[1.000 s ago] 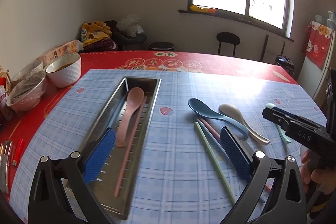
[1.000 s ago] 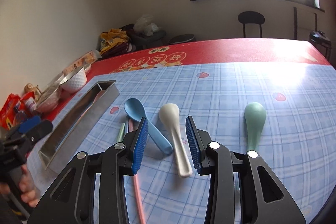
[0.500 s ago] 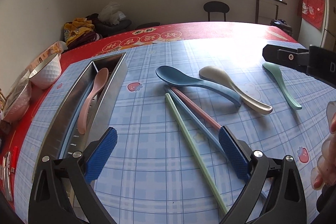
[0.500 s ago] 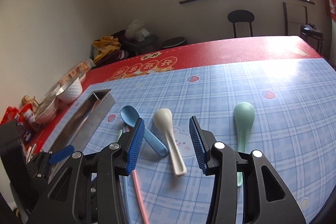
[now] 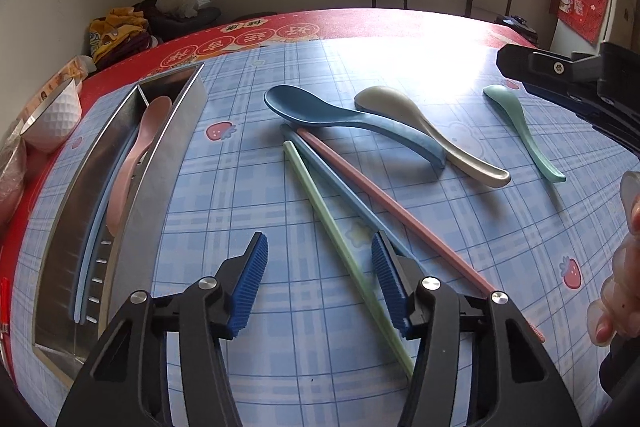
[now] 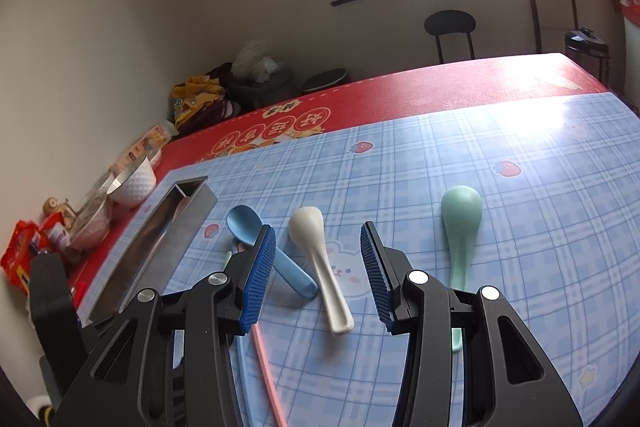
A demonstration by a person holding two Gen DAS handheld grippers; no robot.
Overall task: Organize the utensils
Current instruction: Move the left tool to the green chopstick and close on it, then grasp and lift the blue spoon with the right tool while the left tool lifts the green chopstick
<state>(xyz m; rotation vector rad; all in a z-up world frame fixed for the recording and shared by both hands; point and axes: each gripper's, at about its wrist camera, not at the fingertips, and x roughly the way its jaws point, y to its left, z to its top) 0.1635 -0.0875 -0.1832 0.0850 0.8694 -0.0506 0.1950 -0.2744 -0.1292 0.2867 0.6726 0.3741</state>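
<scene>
My left gripper [image 5: 322, 283] hangs low over three loose chopsticks. Its jaws are closing, with the green chopstick [image 5: 320, 199] between them near the right pad, untouched. Beside it lie the blue chopstick [image 5: 340, 195] and pink chopstick [image 5: 392, 211]. A steel tray [image 5: 160, 163] at left holds a pink spoon [image 5: 136, 163] and a light blue chopstick. My right gripper [image 6: 318, 275] stands half open above the handle of the white spoon [image 6: 316, 251], not touching it. The blue spoon [image 6: 244, 223] lies to its left and the green spoon [image 6: 460, 223] to its right.
A white bowl [image 5: 52, 115] and snack packets [image 6: 20, 263] crowd the table's left edge on the red cloth. The right gripper's body [image 5: 580, 83] and a hand [image 5: 616, 287] fill the right side of the left wrist view. The blue checked mat stretches far right.
My left gripper swung from over the tray rightward and down over the chopsticks, and its jaws narrowed a lot. The right gripper's jaws widened slightly; it barely moved.
</scene>
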